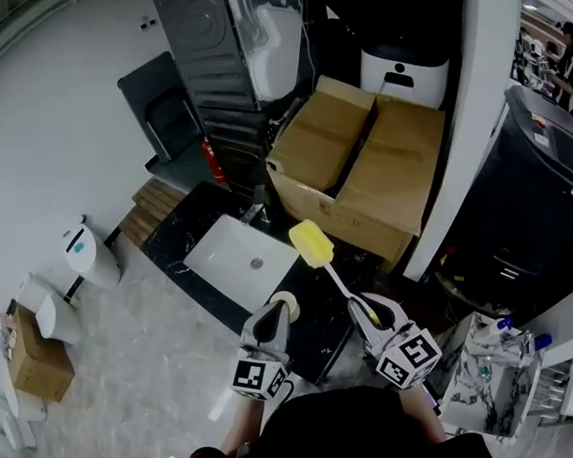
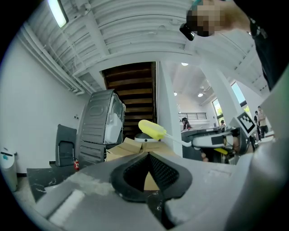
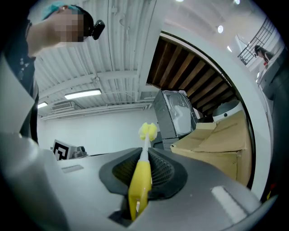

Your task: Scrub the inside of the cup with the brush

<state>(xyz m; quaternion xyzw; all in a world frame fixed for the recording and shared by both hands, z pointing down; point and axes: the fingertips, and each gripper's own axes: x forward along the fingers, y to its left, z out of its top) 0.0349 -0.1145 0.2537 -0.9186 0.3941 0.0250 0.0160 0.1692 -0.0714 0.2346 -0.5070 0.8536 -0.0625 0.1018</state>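
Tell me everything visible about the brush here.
The brush has a yellow oblong sponge head, a thin white shaft and a yellow plastic-looking handle. The right gripper is shut on the handle, so the head sticks out past the jaws, held in the air over the dark counter. Nothing else touches it.

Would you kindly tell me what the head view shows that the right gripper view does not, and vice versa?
Only the head view shows the white sink set in the black counter, and the pale cup held by the left gripper. Only the right gripper view shows the ceiling strip light and the brown wooden slats overhead. Both show the brush, its yellow handle in the right gripper's shut jaws, and the cardboard boxes.
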